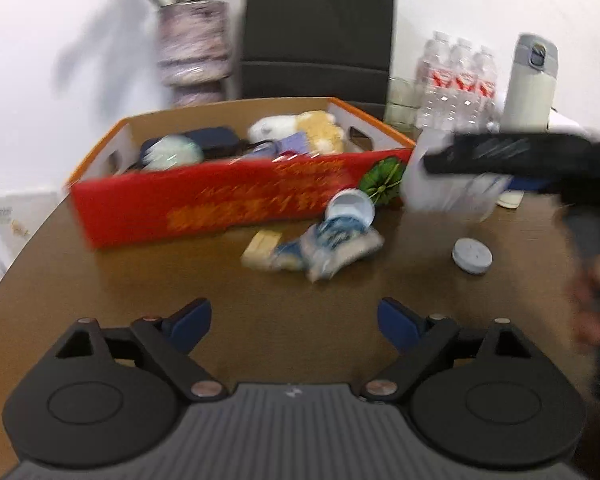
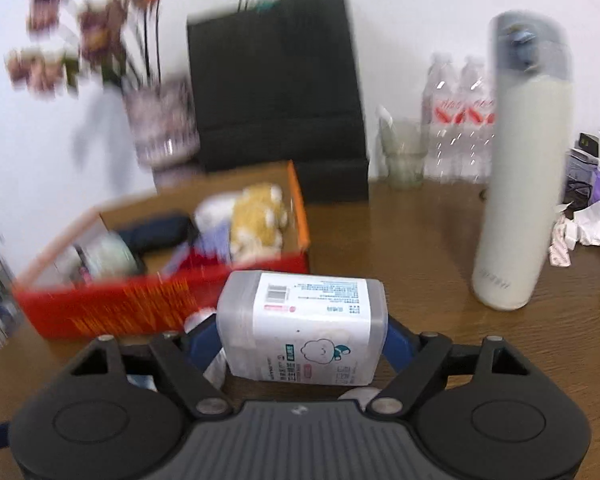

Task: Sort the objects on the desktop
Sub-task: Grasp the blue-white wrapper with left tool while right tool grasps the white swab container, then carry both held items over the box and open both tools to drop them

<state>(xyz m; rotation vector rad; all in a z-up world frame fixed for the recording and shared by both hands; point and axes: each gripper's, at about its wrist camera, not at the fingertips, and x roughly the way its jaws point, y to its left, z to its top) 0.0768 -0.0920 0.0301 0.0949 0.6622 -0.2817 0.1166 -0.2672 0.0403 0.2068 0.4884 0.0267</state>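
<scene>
Pinching the frosted plastic wipes box (image 2: 302, 326) near the red cardboard box (image 2: 112, 312), the right gripper (image 2: 302, 340) could drop it if its grip slips; the left gripper (image 1: 294, 322) is spread, holding nothing.

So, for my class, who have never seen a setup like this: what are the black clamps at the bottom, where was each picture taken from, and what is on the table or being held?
A person holds two hand-operated grippers, each with a camera looking along its fingers. The left view shows the left gripper open and empty over a brown table. Ahead stand a red box of odds and ends, blurred packets and a round lid. The right view shows the right gripper clamped on a labelled plastic container, beside a tall white flask.
</scene>
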